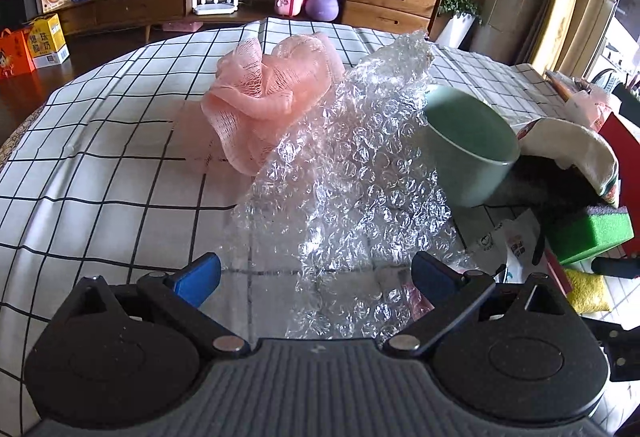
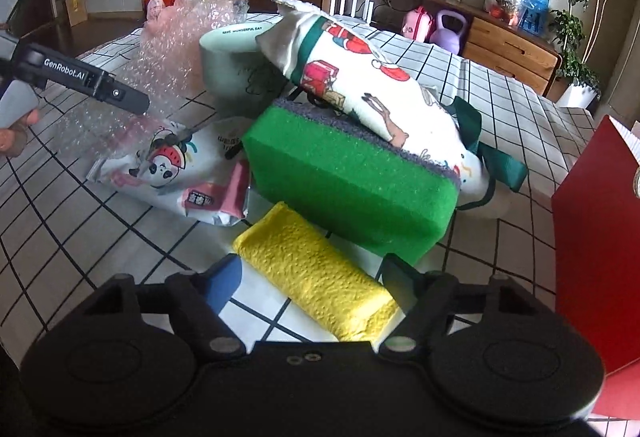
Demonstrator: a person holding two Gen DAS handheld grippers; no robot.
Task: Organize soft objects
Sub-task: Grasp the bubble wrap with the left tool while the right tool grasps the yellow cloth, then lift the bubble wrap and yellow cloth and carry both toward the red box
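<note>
Right gripper [image 2: 310, 277], fingers apart and straddling the yellow sponge [image 2: 316, 277] lying flat on the bench [image 2: 80, 221]: light, compressible, best pinched across its narrow width; left gripper [image 1: 316, 273] open over springy, crinkling bubble wrap [image 1: 352, 173].

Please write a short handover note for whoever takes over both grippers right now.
Left gripper: jaws open astride the near end of the bubble wrap, not pressing on it.
Right gripper: jaws open around the yellow sponge, no clear grip yet.
On the checked tablecloth: pink mesh pouf behind the wrap; green cup; green sponge under the printed cloth bag; panda packet.
Done: nothing visibly sorted.
Left: pick up and organise all the soft items.
</note>
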